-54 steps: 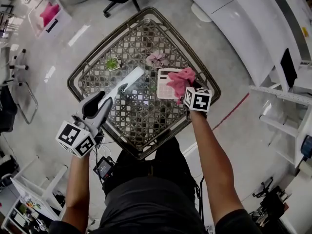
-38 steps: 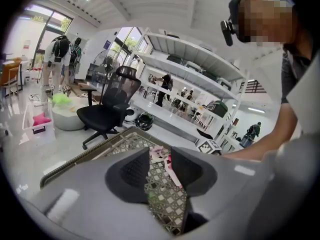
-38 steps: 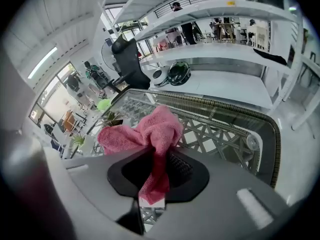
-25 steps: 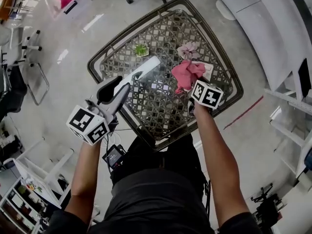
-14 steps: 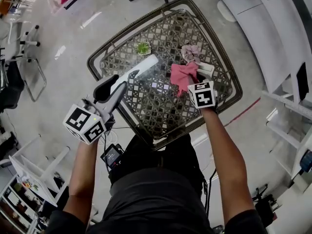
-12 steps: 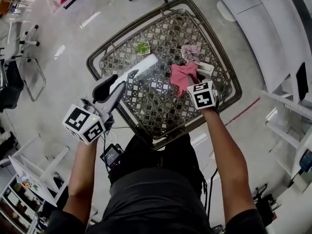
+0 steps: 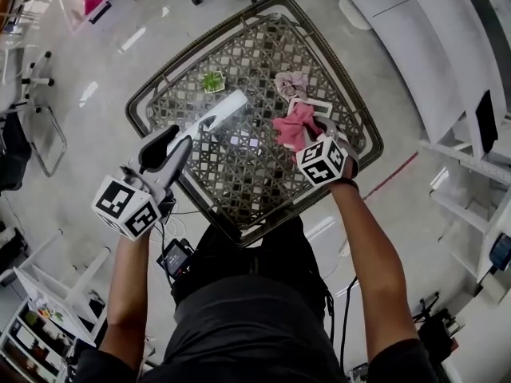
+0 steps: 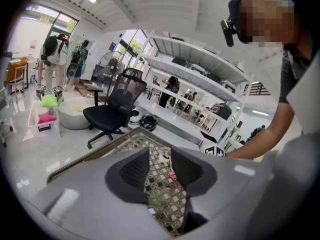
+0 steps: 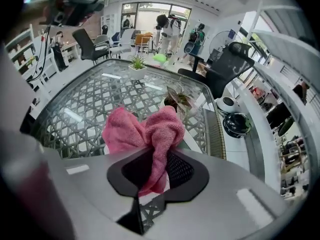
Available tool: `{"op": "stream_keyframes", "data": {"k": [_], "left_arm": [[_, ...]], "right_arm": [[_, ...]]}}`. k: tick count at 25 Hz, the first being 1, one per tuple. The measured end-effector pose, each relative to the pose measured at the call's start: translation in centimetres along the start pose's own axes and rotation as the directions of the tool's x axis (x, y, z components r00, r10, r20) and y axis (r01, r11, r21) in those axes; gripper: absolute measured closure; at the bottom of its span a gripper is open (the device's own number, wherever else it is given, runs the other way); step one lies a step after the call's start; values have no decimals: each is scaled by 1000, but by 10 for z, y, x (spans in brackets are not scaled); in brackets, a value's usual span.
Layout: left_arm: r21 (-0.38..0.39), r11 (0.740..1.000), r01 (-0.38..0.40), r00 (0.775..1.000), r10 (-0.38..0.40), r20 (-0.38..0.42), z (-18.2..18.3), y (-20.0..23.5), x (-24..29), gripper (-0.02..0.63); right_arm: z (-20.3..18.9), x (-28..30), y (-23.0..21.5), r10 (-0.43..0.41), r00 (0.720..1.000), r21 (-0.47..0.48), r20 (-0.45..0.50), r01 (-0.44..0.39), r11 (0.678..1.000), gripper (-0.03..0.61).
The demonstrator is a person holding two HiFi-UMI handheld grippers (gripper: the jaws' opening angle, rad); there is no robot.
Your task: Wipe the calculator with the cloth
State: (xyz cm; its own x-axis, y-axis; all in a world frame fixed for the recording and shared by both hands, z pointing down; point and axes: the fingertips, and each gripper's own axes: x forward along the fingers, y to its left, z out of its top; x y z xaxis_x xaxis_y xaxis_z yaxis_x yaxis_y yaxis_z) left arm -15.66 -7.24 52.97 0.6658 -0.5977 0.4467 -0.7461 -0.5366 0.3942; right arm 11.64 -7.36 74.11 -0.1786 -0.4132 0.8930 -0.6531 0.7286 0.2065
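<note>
Count, head view: two grippers, one cloth, one calculator, one potted plant, one dried flower, one table.

Cloth [image 9: 145, 129]: pink terry, nubby pile, bunched into two soft lobes. One fold is pinched between the dark ribbed pads of the right gripper [image 9: 152, 171], jaws closed on it. The rest is draped over the calculator.

Calculator [image 7: 319, 106]: a white, flat rectangle, mostly covered by the cloth, with only the far edge and one corner exposed. It is found at about 3 o'clock from the table centre, flat on the glass. The keys cannot be made out.

Left gripper [image 8: 161, 171]: held off the table at about 8 o'clock. A narrow gap is left between the jaws, nothing is gripped, and the lattice is seen through the gap.

Table [image 7: 239, 174]: square with rounded corners, a glossy glass top over a woven diamond lattice, and a dark wicker rim.

Potted plant [image 7: 211, 80]: small, green and spiky, in a pale pot at 10 o'clock.

Dried flower [image 7: 291, 84]: pale pink and ruffled, at 2 o'clock, just beyond the calculator.

Gripper bodies are grey moulded plastic, and a black-and-white marker cube is carried on each.
</note>
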Motion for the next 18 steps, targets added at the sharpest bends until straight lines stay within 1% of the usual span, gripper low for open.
{"op": "stream_keyframes", "data": {"k": [3,7,11,13,15,16,18], "left_arm": [[5,1000,8,1000,-8,-4,2,-7,6,471],[15,1000,20,1000,-20,-14,1,-16,15,471],[25,999,32,999,-31,-22,1,-27,23,471],[29,999,37,999,-36,-25,2,-31,24,471],[33,999,41,999,-40,-27,3,-34,24,471],[35,998,44,999,-43,-27,4,-35,24,471],[40,998,50,998,-49,-27,3,-36,24,471]], "right_arm": [[-16,-5,-11,-25,1000,12,-11,25,1000,514],[-38,-9,-27,-62,998,52,-31,63,997,514],[-57,-15,-39,-95,994,127,-49,100,987,514],[-63,-18,-41,-102,993,190,-52,110,976,514],[-65,-21,-39,-98,994,287,-47,107,952,514],[-66,-22,-39,-94,995,347,-40,102,932,514],[-63,-26,-38,-91,996,475,-23,91,875,515]]}}
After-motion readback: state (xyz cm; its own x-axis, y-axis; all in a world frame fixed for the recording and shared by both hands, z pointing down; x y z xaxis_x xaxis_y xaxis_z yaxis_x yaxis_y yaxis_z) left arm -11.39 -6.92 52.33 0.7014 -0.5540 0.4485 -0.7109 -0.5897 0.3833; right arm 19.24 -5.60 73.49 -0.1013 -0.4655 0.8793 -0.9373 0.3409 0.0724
